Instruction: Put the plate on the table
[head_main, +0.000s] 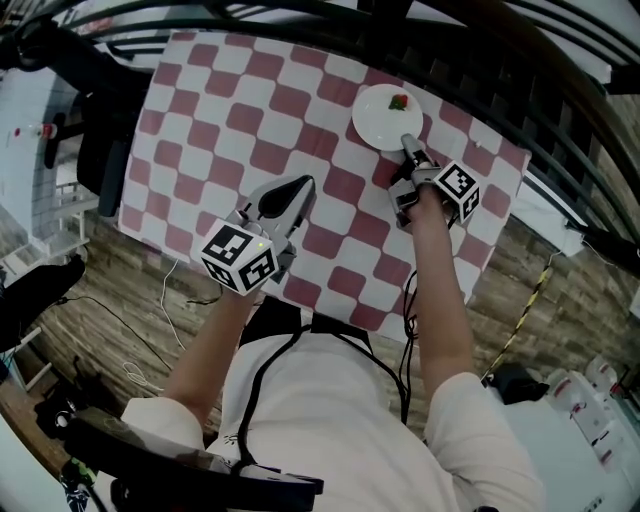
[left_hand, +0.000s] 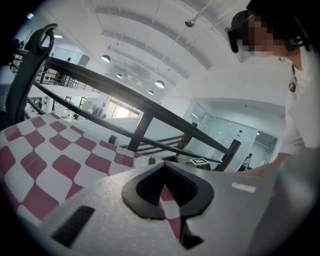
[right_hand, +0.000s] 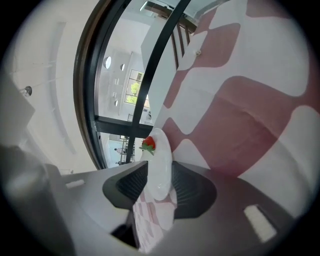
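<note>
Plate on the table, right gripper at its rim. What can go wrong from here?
1. The plate has its rim between the jaws of the right gripper: a crooked retreat may drag or tip it.
2. The strawberry lies loose on it; a jolt may roll it off.
3. The plate is near the far edge of the table; a forward nudge may push it over.

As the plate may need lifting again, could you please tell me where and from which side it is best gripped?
Pinch the white plate by its thin near rim, coming in low from the person's side, where the right claw straddles it with open jaws. The plate lies flat on the checked tablecloth, so only the rim offers a hold, and the strawberry sits toward the far side, clear.
</note>
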